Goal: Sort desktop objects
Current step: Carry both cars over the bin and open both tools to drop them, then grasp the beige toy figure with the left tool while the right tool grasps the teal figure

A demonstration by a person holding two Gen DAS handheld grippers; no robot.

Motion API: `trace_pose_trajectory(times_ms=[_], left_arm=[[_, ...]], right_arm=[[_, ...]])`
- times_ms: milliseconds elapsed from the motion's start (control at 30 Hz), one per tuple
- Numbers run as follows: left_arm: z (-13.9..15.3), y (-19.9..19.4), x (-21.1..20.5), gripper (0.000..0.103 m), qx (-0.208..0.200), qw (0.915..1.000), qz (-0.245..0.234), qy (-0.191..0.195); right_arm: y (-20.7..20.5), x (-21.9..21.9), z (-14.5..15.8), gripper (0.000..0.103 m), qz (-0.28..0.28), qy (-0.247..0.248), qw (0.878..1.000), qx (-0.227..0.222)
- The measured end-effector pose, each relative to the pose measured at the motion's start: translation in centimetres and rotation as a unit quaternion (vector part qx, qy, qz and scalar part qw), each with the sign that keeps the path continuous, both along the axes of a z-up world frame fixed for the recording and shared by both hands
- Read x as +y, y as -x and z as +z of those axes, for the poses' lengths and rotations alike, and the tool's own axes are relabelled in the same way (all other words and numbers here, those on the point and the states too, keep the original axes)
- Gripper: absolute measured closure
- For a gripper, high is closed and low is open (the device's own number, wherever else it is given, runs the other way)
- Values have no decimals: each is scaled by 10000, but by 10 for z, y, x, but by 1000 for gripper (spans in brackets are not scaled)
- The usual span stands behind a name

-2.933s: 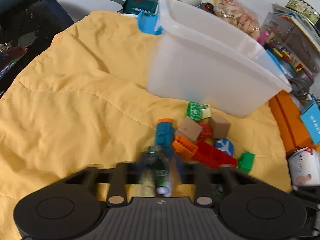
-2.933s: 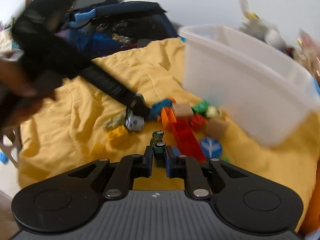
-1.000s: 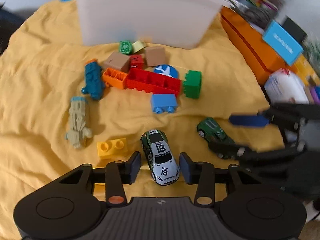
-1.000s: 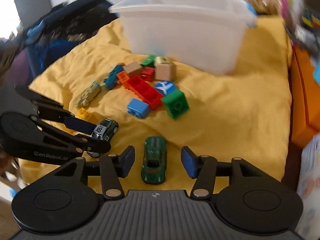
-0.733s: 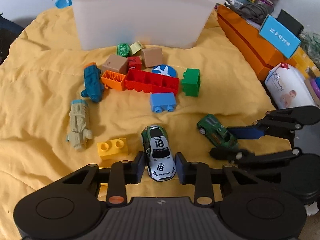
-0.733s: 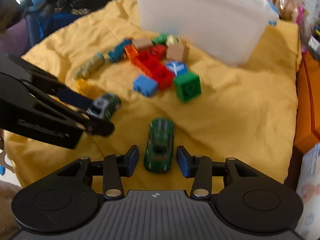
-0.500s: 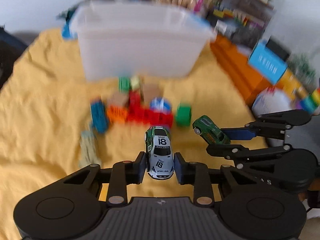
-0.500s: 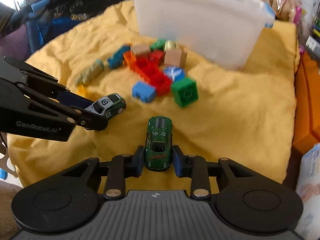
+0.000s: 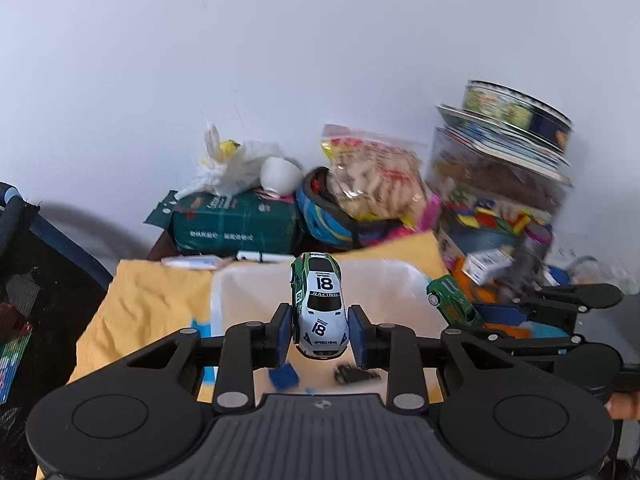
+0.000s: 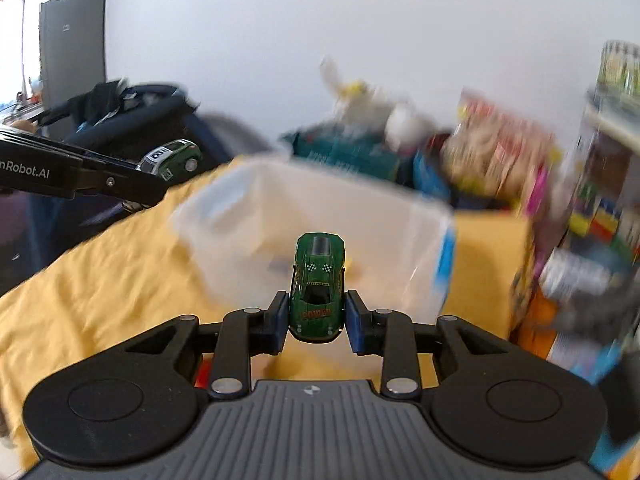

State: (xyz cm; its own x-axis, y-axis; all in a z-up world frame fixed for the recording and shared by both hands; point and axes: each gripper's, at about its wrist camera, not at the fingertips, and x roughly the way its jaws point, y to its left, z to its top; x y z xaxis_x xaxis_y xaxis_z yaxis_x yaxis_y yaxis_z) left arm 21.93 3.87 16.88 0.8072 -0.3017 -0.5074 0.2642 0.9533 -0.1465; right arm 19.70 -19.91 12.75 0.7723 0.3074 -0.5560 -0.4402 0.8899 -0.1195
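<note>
Translucent bin point(image 10: 312, 216) blurred | left tool point(image 9: 320, 334) clamps white car point(image 9: 320, 304) | contents unclear

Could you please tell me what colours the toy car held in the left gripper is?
The toy car is white and green, numbered 18; clearest in the left wrist view.

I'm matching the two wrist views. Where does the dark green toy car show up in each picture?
Left wrist view: the dark green car sits at right of centre, in the right gripper.
Right wrist view: bottom centre, clamped between the blue pads.
Shared landmark: the white plastic bin beyond the car in both.
</note>
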Motion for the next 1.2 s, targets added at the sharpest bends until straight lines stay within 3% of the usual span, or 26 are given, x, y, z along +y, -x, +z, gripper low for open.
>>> trace_pose_trajectory(times_ms=[167, 233, 300, 333, 400, 500, 600, 700, 867, 967, 1067, 1200], left_arm=[[-29, -43, -13, 69, 247, 9993, 214, -200], [-36, -45, -18, 51, 172, 9994, 17, -287], [-38, -35, -16, 41, 170, 9990, -19, -425], [-39, -28, -15, 40, 156, 9988, -71, -452], [-38, -18, -11, 40, 163, 9989, -93, -434], [-44, 3, -4, 40, 236, 9991, -144, -335], [-65, 31, -1, 40, 331, 9969, -215, -687], [-93, 59, 3, 40, 762, 9929, -270, -867], [-141, 96, 13, 40, 1573, 9831, -214, -907], [-163, 100, 27, 46, 1941, 9799, -15, -451], [-173, 97, 39, 47, 2005, 9791, 289, -164], [-177, 86, 39, 48, 2038, 9781, 386, -171]], right_arm=[[-44, 10, -1, 70, -284, -88, 9995, 100], [-53, 13, -11, 70, -448, -48, 9987, 246], [-58, 16, -21, 67, -581, 68, 9976, 364], [-58, 15, -22, 64, -667, 133, 9971, 352], [-50, 12, -21, 55, -686, 140, 9973, 236], [-39, 7, -13, 54, -621, -8, 9980, 131], [-21, 4, -8, 53, -432, -268, 9987, 101], [-6, 4, -15, 53, -163, -419, 9988, 189], [25, 8, -56, 53, 247, -278, 9962, 788], [44, 7, -85, 53, 349, -373, 9903, 1295], [61, 9, -109, 54, 388, -391, 9828, 1762], [75, 17, -119, 54, 477, -301, 9800, 1909]])
